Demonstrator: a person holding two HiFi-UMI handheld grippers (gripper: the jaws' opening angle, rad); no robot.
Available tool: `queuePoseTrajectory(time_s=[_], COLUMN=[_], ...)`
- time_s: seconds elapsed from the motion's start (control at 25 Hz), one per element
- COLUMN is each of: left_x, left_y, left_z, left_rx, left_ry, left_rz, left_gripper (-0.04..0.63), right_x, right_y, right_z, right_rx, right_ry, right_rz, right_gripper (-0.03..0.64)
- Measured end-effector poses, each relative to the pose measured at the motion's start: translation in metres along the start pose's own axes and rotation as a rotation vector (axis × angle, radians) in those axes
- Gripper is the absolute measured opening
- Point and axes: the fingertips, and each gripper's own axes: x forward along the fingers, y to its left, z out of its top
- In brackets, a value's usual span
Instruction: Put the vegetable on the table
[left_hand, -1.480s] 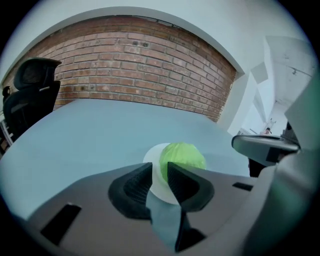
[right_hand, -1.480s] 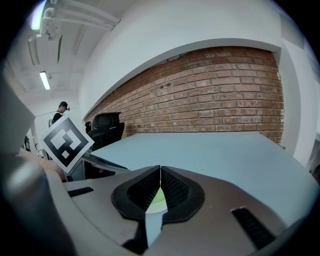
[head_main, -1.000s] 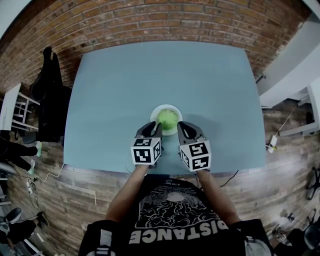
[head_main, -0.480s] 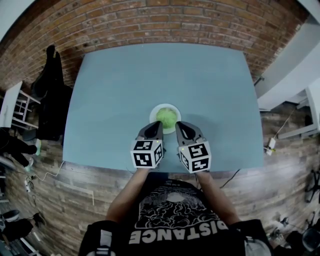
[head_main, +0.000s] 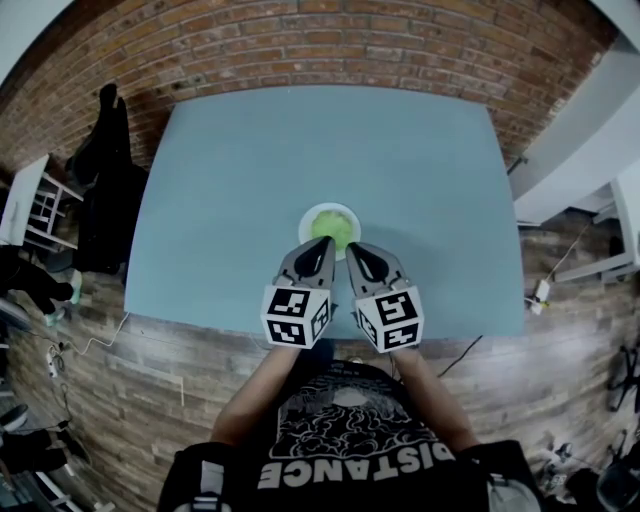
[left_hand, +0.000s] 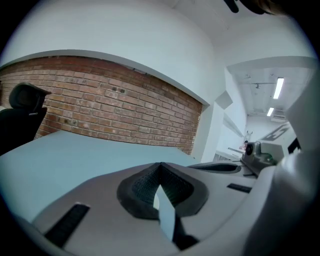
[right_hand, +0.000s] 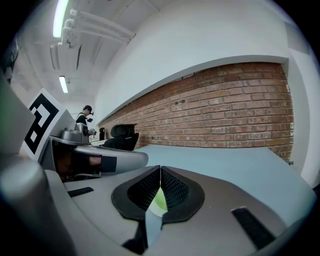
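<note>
A green leafy vegetable (head_main: 331, 229) lies in a small white bowl (head_main: 304, 222) near the middle of the blue-grey table (head_main: 420, 180). My left gripper (head_main: 320, 246) and right gripper (head_main: 354, 251) hover side by side just short of the bowl, with their tips over its near rim. In the left gripper view the left gripper (left_hand: 160, 167) is shut, pads meeting with nothing between them. The right gripper (right_hand: 160, 170) is shut too, and a sliver of the green vegetable (right_hand: 159, 201) shows through the slit below its pads.
A brick wall (head_main: 330, 45) runs behind the table. A black chair (head_main: 100, 190) hung with dark clothes stands off the table's left edge, with white shelving (head_main: 30, 215) beyond it. White furniture (head_main: 590, 150) stands at the right. Cables (head_main: 545, 290) lie on the wooden floor.
Both grippers have drawn closer together and edged forward, so their tips now reach the bowl's near rim. The head view has shifted slightly.
</note>
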Motion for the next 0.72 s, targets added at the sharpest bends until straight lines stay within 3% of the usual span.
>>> queuePoseTrajectory(time_s=[0.72], left_x=[-0.033], left_y=[-0.035], left_z=[-0.003], left_rx=[0.021], left_ry=[-0.011], left_rz=[0.018], left_gripper=[0.000], right_x=[-0.042], right_y=[0.018], right_z=[0.017], right_rx=[-0.004], right_ry=[-0.079], right_rz=[0.024], right_gripper=[0.009])
